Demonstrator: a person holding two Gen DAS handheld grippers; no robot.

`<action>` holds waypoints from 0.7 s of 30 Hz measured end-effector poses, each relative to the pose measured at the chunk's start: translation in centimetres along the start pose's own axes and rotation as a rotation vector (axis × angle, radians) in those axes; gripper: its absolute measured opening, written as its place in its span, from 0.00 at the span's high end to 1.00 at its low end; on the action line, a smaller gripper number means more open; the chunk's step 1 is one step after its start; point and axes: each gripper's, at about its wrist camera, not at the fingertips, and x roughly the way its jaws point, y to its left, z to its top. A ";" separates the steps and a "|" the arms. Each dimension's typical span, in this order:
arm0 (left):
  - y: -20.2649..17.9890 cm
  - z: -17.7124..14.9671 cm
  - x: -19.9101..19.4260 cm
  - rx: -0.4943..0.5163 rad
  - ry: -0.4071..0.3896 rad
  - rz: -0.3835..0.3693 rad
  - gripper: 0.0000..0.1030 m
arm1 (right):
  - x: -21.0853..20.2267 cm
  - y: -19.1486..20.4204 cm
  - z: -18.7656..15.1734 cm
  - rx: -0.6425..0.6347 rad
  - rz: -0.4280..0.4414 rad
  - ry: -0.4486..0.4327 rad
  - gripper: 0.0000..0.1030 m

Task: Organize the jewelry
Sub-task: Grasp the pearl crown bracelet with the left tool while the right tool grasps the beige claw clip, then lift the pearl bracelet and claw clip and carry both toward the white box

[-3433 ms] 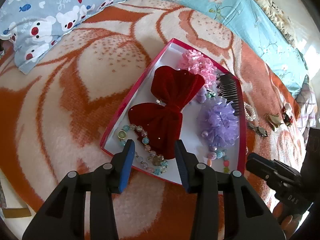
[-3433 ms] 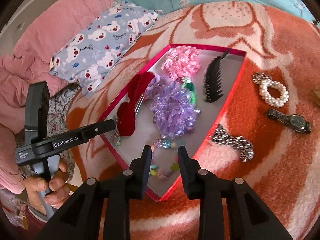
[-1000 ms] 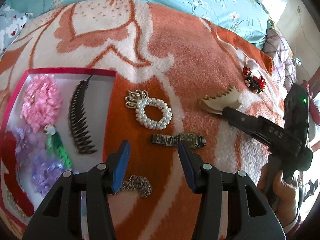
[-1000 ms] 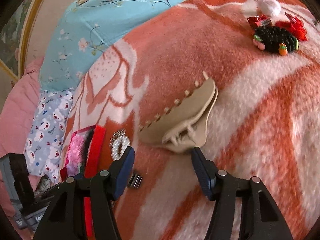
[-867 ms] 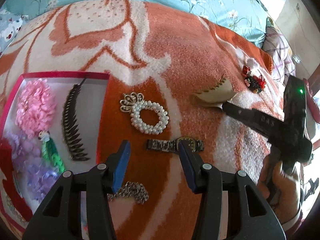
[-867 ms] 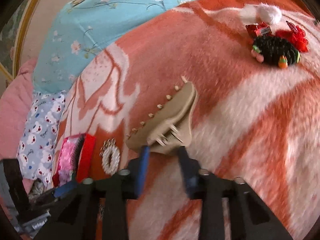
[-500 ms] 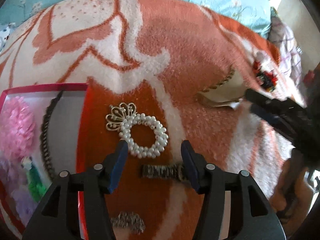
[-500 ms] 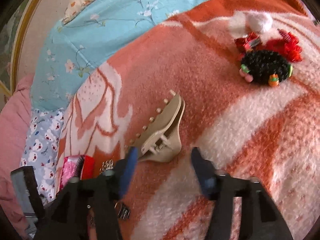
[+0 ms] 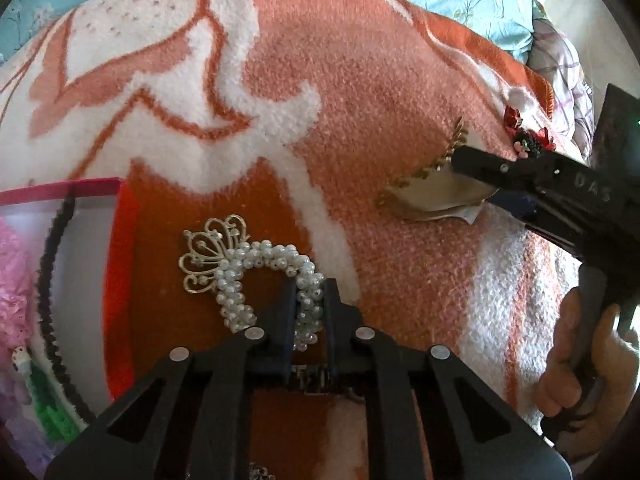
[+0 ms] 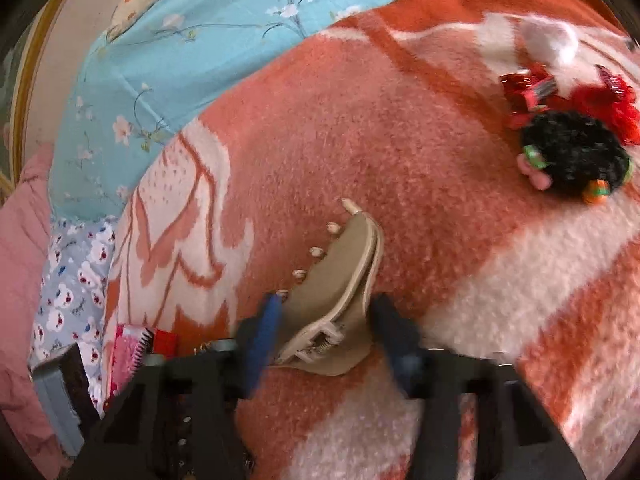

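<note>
My left gripper (image 9: 307,300) is shut on the pearl bracelet (image 9: 240,276), which has a silver filigree charm and lies on the orange blanket beside the red-rimmed tray (image 9: 116,216). My right gripper (image 10: 326,322) is open, its fingers on either side of the hinge end of a beige claw hair clip (image 10: 340,292). The clip also shows in the left wrist view (image 9: 428,196), under the right gripper's fingers. The tray holds a black comb (image 9: 50,280) and a pink scrunchie (image 9: 14,280).
A black and red hair ornament (image 10: 576,148) lies on the blanket to the far right, and also shows in the left wrist view (image 9: 528,140). A watch (image 9: 316,378) lies under my left gripper. A blue flowered quilt (image 10: 200,40) and a bear-print pillow (image 10: 72,300) border the blanket.
My left gripper has moved down onto the pearl bracelet and shut on it. My right gripper has opened around the beige clip, after shutting on it briefly.
</note>
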 end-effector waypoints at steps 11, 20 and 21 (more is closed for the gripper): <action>0.7 -0.6 -6.3 -0.021 -0.124 -0.026 0.90 | -3.3 0.9 -0.8 -0.013 0.085 -0.034 1.00; 1.1 -2.1 -9.5 -0.043 -0.171 -0.042 0.91 | -5.1 2.3 -3.2 -0.107 0.009 -0.020 0.66; 1.2 -2.3 -9.8 -0.044 -0.174 -0.043 0.91 | -5.1 2.5 -3.6 -0.118 -0.004 -0.021 0.53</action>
